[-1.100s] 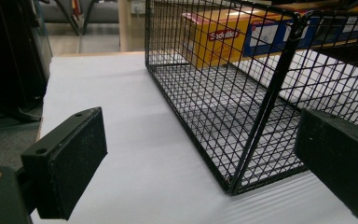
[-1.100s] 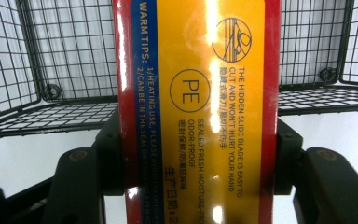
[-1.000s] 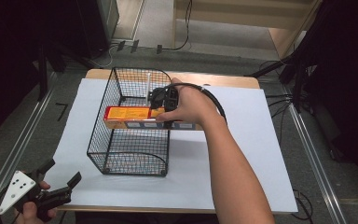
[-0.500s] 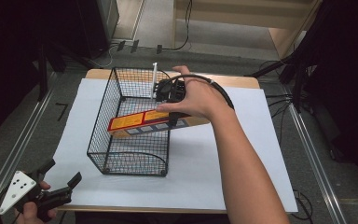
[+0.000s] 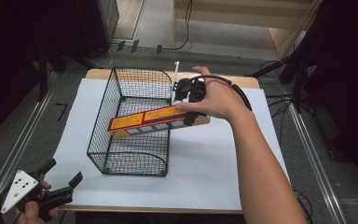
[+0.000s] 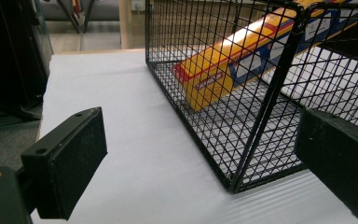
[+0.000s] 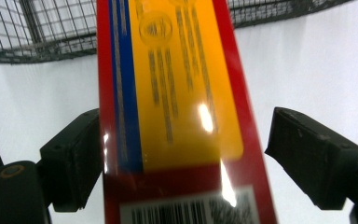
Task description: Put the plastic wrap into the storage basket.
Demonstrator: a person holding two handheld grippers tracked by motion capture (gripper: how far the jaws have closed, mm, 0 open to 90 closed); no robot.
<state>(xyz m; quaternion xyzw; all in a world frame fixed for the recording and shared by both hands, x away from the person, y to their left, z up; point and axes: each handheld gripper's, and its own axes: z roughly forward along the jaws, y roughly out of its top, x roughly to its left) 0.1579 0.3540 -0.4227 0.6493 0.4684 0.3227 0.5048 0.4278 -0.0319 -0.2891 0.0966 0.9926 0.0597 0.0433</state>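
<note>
Yellow and red, the long box (image 5: 158,119) lay tilted, its low end inside the wire basket (image 5: 135,163) and its high end propped over the basket's right rim on the white tabletop (image 5: 214,172). To finish well, the right tongs (image 5: 189,103) should probably back straight off without nudging it. Their jaws had just been opening and stood spread, the box between them, a gap showing on one side. The left tongs (image 5: 51,186) waited spread near the front edge, holding nothing.
</note>
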